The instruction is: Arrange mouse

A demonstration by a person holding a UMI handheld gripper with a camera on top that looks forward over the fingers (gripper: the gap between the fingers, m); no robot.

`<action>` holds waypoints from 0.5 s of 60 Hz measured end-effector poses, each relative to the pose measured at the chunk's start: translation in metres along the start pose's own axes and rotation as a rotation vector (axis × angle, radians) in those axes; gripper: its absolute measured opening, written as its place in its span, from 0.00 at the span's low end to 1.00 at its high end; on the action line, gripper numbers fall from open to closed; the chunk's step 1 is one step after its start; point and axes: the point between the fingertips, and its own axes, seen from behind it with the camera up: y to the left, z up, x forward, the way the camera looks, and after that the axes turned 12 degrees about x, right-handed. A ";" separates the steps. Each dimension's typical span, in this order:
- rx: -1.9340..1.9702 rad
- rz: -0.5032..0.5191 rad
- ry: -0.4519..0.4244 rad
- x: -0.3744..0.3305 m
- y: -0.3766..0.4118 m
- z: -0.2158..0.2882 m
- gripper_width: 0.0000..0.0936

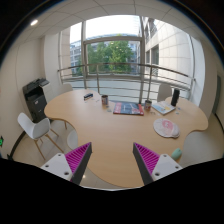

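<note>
Claw is held high above the near edge of the counter, fingers spread wide with nothing between the pink pads. It grips nothing.

Counter is a rounded wooden top. From the claw, a round pale pad lies at about 2 o'clock on the far right part of the counter. A small pale lump sits on or beside it; this may be the mouse, but it is too small to confirm. No other object on the counter can be identified as a mouse.

Other items: a flat multicoloured mat at 12 o'clock near the far edge, small cups just to its left, a dark upright object at 1 o'clock beyond the pad. A white chair stands at 10 o'clock off the counter's left side. A railing and window lie beyond.

Assessment: the task looks barely begun, and the step in hand is the approach. Recommended conduct: carry the claw forward and rightward toward 2 o'clock, descend only once the mouse is confirmed, keep the fingers wide, align them across the mouse's narrow sides, and avoid dragging the pad underneath.
</note>
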 end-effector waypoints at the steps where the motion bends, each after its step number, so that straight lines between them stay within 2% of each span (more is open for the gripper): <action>1: 0.005 -0.005 0.004 -0.003 -0.002 -0.003 0.91; 9: 0.046 -0.039 0.048 0.000 -0.035 -0.031 0.90; 21: 0.061 -0.127 0.118 0.031 -0.156 -0.097 0.91; 30: 0.066 -0.208 0.109 0.062 -0.256 -0.117 0.91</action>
